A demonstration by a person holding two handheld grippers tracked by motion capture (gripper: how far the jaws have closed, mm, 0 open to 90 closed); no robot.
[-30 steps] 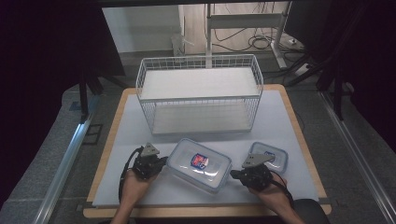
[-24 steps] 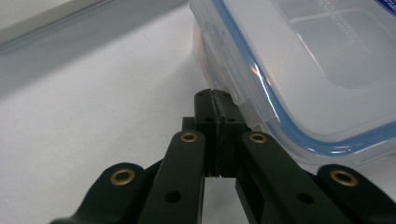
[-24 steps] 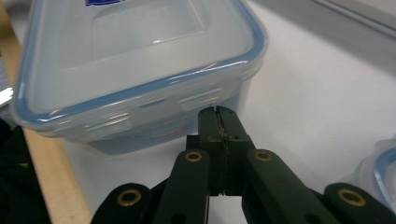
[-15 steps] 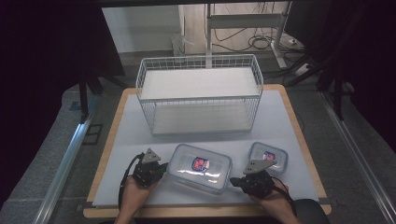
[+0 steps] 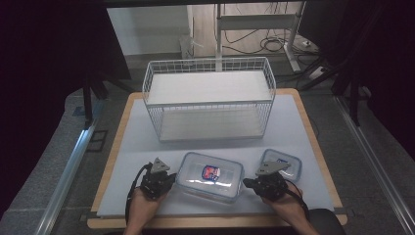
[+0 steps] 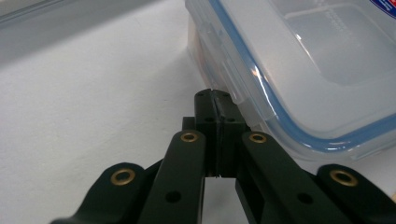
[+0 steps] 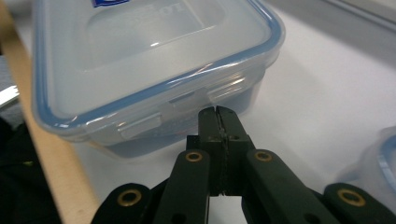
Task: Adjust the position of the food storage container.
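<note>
We've got the large clip-lid food container (image 5: pixel 210 176) sitting on the bench (image 5: pixel 147 147), right between our two tongs, lid on, blue seal showing all round. Our left tongs (image 5: pixel 169 180) are pressed together with nothing between them, tip sitting just at the side latch (image 6: pixel 231 77) on their end of the box. Our right tongs (image 5: pixel 248 183) are pressed together too, empty, nose just short of the latch flap (image 7: pixel 140 126) on the opposite end; whether either tip is truly touching plastic, we cannot tell.

So what could bite us here? First, the box is light-looking and sits loose on a smooth sheet. If one pair of tongs pushes harder than the other, we reckon it skates away sideways or spins instead of staying put. Second, those flaps are slick and rounded; a shut tip poking at one could slide off and skid under the lid edge or over the top, and a clip might pop open when we don't want it to.

Just beyond the right tongs lies a smaller clip-lid container (image 5: pixel 280 164); a shove that way could knock the big box into it. Farther ahead of both tongs stands the white wire basket (image 5: pixel 210 98), well apart, so no trouble there yet. And the near bench edge (image 7: pixel 28 107) is close behind the box: a backward drag risks tipping it off.
</note>
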